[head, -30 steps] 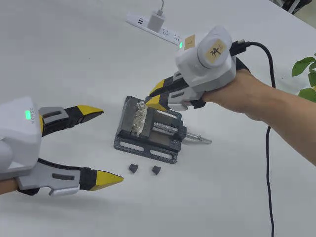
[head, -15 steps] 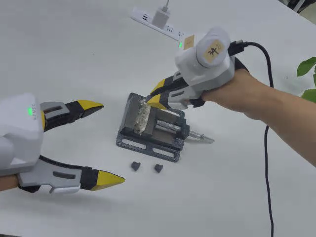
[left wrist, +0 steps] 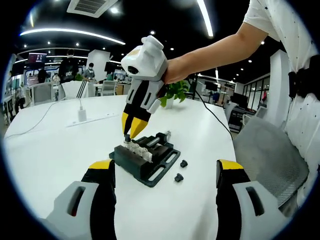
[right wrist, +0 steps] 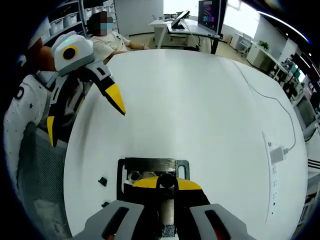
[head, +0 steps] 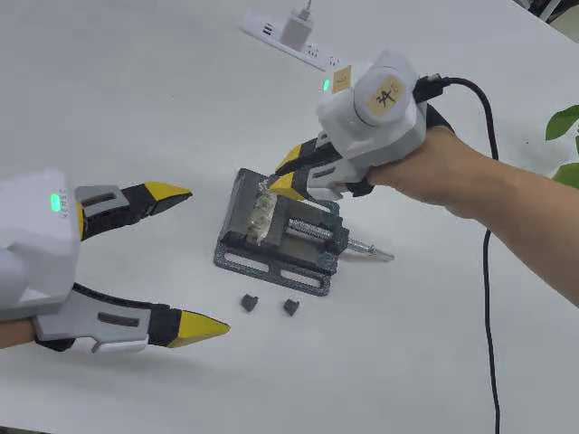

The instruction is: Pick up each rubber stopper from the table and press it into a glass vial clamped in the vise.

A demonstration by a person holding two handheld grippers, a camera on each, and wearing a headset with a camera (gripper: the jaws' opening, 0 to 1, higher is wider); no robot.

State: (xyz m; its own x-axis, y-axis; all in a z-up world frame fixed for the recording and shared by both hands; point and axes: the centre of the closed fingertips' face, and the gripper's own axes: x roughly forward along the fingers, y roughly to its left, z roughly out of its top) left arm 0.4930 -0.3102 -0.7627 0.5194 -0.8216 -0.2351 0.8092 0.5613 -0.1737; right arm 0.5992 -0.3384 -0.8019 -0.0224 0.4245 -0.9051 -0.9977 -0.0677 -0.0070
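Stopper point(right wrist: 166, 181) nipped in right gripper's point(head: 276, 181) nearly closed jaws, atop a vial point(head: 261, 215) in vise point(head: 280, 244), mid-table point(head: 136, 90). Left gripper point(head: 204, 259) gaping, empty, well apart toward table's near edge. Two stoppers point(head: 249, 302) lying just beside vise's near side.

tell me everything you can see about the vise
The vise is small, dark grey, metal-looking, flat on the white table. It has a slotted base flange and a silvery screw handle at one end. Its jaws clamp a row of clear glass vials. The right gripper, fingers shut on a dark stopper, sits at the far vial. Two loose stoppers lie apart in front.
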